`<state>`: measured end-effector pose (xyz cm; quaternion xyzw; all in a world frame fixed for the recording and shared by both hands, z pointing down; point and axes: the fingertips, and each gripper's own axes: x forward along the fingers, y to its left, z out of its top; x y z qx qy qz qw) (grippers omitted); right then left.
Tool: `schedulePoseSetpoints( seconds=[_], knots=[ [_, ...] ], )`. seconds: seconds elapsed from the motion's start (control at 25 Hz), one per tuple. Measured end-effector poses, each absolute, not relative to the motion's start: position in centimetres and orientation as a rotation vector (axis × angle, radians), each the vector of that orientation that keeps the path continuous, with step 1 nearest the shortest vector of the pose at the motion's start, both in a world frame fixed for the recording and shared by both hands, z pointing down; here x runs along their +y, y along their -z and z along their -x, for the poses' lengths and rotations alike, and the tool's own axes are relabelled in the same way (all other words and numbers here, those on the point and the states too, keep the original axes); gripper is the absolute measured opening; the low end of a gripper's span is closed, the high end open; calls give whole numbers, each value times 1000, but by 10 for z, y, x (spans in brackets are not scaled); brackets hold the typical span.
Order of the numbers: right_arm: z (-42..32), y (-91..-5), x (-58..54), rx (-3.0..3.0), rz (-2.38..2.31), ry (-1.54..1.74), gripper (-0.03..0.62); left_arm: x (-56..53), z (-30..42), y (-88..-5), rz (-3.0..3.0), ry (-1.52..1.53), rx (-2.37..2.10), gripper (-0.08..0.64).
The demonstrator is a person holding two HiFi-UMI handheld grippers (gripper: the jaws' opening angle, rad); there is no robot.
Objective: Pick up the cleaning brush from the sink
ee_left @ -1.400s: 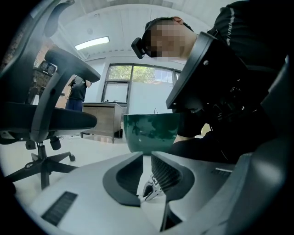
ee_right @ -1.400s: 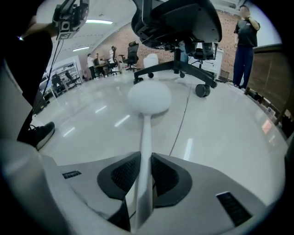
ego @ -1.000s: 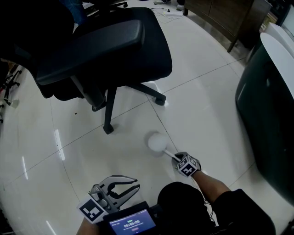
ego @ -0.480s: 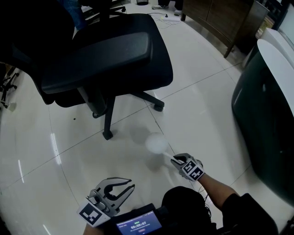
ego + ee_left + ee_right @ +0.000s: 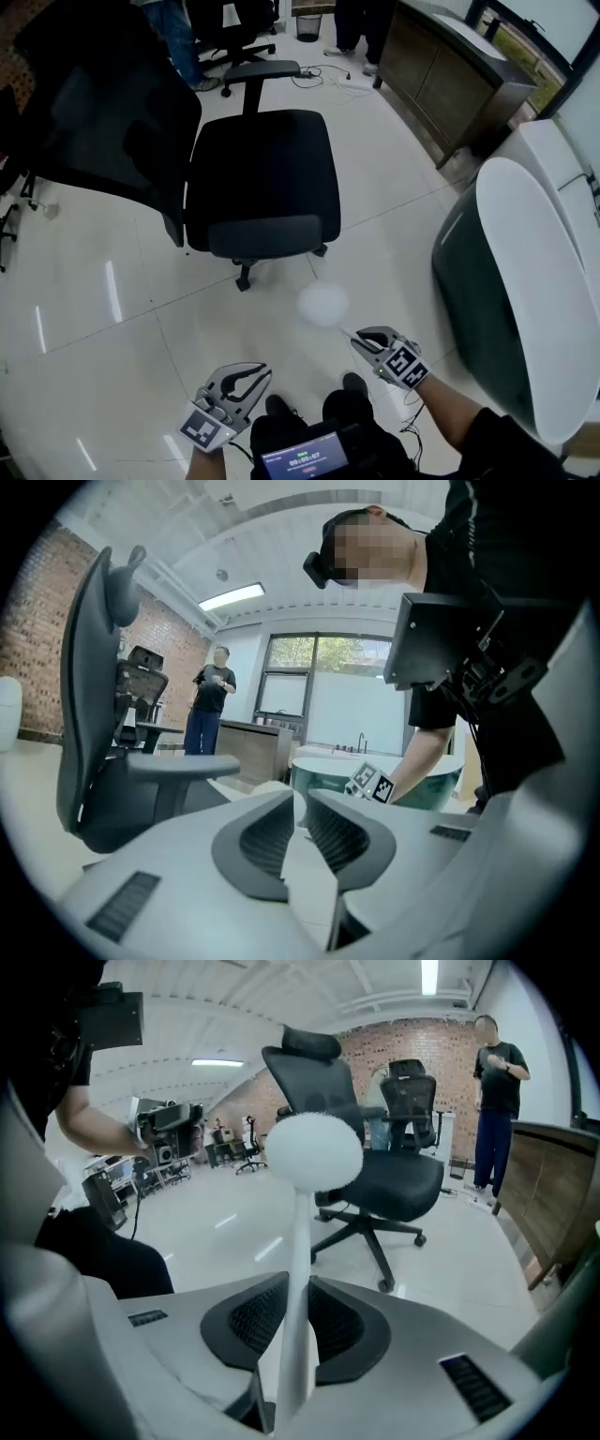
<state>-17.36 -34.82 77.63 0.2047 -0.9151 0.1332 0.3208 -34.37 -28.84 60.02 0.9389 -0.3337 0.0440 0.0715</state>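
Note:
My right gripper (image 5: 361,339) is shut on the thin white handle of the cleaning brush (image 5: 322,305). Its round fluffy white head sticks out ahead of the jaws, up in the air over the floor. In the right gripper view the brush (image 5: 314,1152) handle runs up between the black pads of the right gripper (image 5: 295,1283). My left gripper (image 5: 261,372) hangs at the lower left with its tips together and nothing in it. In the left gripper view the left gripper (image 5: 300,799) pads stand almost touching, with nothing between them.
A black office chair (image 5: 262,178) stands on the glossy white tile floor ahead. A large dark-green basin with a white rim (image 5: 511,234) fills the right side. A wooden cabinet (image 5: 441,84) lines the far wall. A person (image 5: 214,705) stands in the background.
Both grippers and the view have risen, so the chair and floor now look farther below. The brush stays in the right gripper. More of the white-rimmed basin shows at the right.

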Motion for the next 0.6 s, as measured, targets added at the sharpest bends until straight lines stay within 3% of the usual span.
schedulePoseSetpoints(
  seconds=[0.36,0.6],
  knots=[
    [198,-263,-322,-2564,-534,-295,57,-235,327,-162,-2826,-158,-1012,52],
    [192,-104,-268,-2677,-507,-210,57,-168,298,-46,-2835,-92,-1041,52]
  ],
)
